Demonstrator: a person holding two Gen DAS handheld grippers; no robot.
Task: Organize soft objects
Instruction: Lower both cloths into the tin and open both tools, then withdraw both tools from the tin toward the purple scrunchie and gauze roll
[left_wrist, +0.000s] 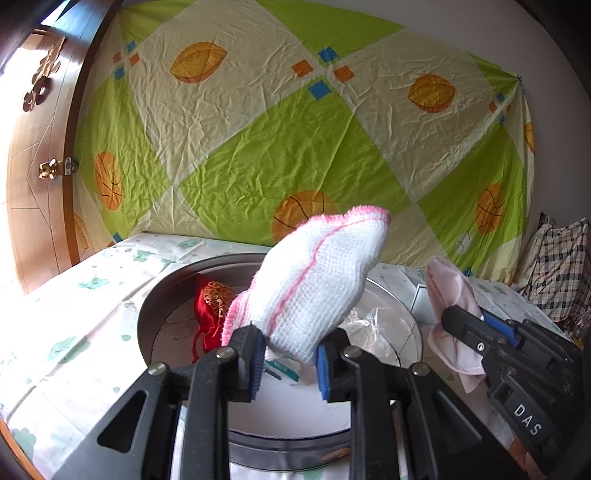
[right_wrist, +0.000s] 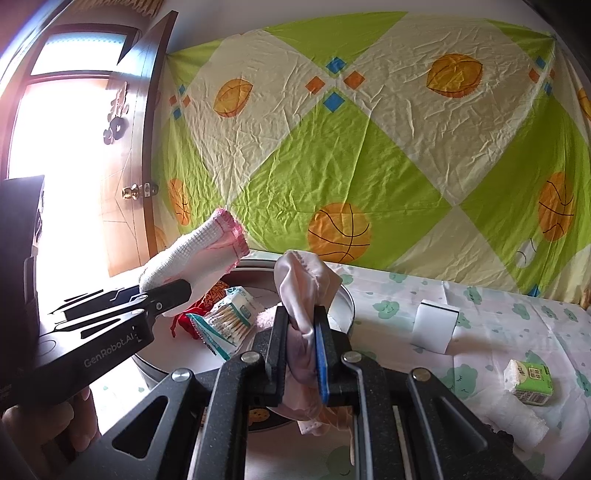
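My left gripper (left_wrist: 290, 363) is shut on a white waffle cloth with pink trim (left_wrist: 317, 273), which stands up above a round metal tin (left_wrist: 147, 314). The same cloth (right_wrist: 199, 251) and left gripper (right_wrist: 173, 295) show at the left of the right wrist view. My right gripper (right_wrist: 301, 354) is shut on a pale pink fabric piece (right_wrist: 303, 284), held over the tin's right rim (right_wrist: 349, 295); it shows at the right in the left wrist view as right gripper (left_wrist: 465, 328) and pink fabric (left_wrist: 448, 291). Inside the tin lie a red embroidered pouch (left_wrist: 210, 310) and a cotton swab pack (right_wrist: 231, 314).
The table carries a patterned cloth (right_wrist: 498, 332). On it, right of the tin, stand a white box (right_wrist: 436, 328), a green tissue pack (right_wrist: 530, 380) and a white roll (right_wrist: 517, 424). A wooden door (left_wrist: 40, 166) is at left, a hanging sheet (left_wrist: 295, 129) behind, a checked bag (left_wrist: 557, 266) far right.
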